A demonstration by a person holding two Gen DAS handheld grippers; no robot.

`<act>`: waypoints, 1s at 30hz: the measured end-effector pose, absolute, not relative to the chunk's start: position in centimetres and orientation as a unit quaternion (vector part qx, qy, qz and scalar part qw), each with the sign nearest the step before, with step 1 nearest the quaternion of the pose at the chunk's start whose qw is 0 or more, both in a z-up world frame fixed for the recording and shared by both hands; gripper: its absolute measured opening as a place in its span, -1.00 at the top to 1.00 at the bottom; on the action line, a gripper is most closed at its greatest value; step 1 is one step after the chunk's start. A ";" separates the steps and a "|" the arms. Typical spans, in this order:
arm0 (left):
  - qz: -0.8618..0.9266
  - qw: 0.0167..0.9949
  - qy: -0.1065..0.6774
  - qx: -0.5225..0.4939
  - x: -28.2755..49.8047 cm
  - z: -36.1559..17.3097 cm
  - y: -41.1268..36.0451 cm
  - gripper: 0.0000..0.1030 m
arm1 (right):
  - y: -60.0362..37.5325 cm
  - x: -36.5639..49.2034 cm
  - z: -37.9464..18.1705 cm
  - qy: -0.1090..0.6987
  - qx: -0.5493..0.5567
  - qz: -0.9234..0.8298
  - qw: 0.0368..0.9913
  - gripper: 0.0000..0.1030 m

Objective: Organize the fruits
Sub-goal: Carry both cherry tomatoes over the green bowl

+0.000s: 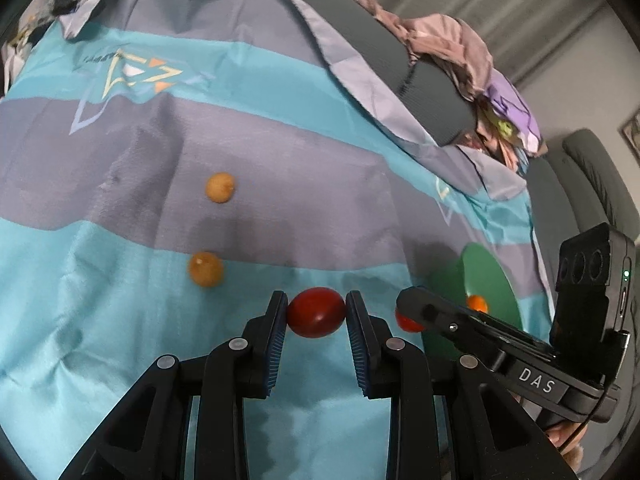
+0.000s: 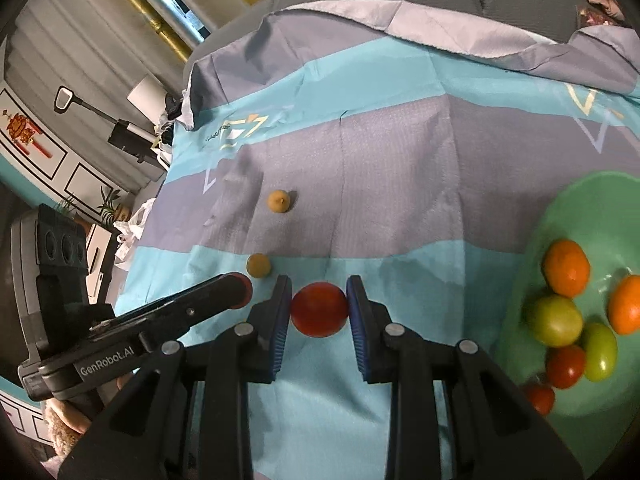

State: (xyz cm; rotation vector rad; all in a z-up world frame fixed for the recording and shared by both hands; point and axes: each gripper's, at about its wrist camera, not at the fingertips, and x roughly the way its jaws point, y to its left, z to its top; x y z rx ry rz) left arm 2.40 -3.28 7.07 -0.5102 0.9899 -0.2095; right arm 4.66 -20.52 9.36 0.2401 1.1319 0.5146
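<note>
meanwhile each claw is clamped on a red tomato: the left claw [image 1: 316,312] on one tomato [image 1: 316,313], the right claw [image 2: 319,309] on another tomato [image 2: 319,309]. both hang above the striped cloth [image 2: 400,160], near the green plate [image 2: 592,208] of fruit.

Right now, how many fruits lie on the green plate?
6 visible: two oranges, two green tomatoes, two red tomatoes on the plate. The frame edge may hide more.
</note>
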 end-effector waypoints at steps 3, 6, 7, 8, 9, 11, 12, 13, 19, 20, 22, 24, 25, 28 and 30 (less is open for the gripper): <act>-0.107 0.847 0.465 -0.234 1.9 7.6 -4.2 0.43 | -21.5 4.1 9.8 0.521 0.121 0.241 0.810 0.44; -0.113 0.850 0.463 -0.223 1.5 8.0 -5.3 0.43 | -22.4 3.5 10.3 0.511 0.127 0.241 0.816 0.44; -0.116 0.851 0.462 -0.221 1.4 8.1 -5.5 0.42 | -22.7 3.3 10.5 0.508 0.128 0.240 0.817 0.44; -0.120 0.852 0.461 -0.220 1.3 8.2 -5.9 0.43 | -23.0 3.0 10.6 0.506 0.129 0.240 0.818 0.44; -0.125 0.852 0.459 -0.218 1.3 8.4 -6.3 0.43 | -23.3 2.7 10.8 0.502 0.130 0.239 0.821 0.44; -0.130 0.855 0.455 -0.212 1.1 8.7 -6.9 0.43 | -23.7 2.4 10.9 0.497 0.130 0.237 0.825 0.44; -0.133 0.856 0.454 -0.209 1.1 8.8 -7.1 0.43 | -24.0 2.2 11.1 0.494 0.132 0.235 0.827 0.44; -0.136 0.857 0.452 -0.205 1.0 8.9 -7.4 0.43 | -24.2 2.0 11.2 0.492 0.133 0.234 0.828 0.44; -0.154 0.861 0.446 -0.190 0.5 9.6 -9.2 0.42 | -25.7 1.3 11.9 0.476 0.140 0.228 0.838 0.43; -0.156 0.861 0.446 -0.190 0.4 9.6 -9.4 0.43 | -25.9 1.2 12.0 0.473 0.142 0.228 0.839 0.43; -0.161 0.861 0.444 -0.188 0.3 9.7 -9.9 0.43 | -26.3 0.9 12.2 0.468 0.144 0.231 0.841 0.43; -0.165 0.861 0.443 -0.186 0.2 9.8 -10.3 0.43 | -26.7 0.6 12.4 0.463 0.144 0.230 0.844 0.43; -0.167 0.862 0.442 -0.186 0.1 9.9 -10.5 0.43 | -26.8 0.5 12.5 0.461 0.143 0.230 0.845 0.43; -0.172 0.862 0.439 -0.185 0.0 10.0 -11.0 0.43 | -27.6 0.2 12.8 0.454 0.144 0.225 0.850 0.43; -0.174 0.863 0.438 -0.182 0.0 10.1 -11.4 0.43 | -28.0 0.1 12.9 0.451 0.146 0.224 0.852 0.43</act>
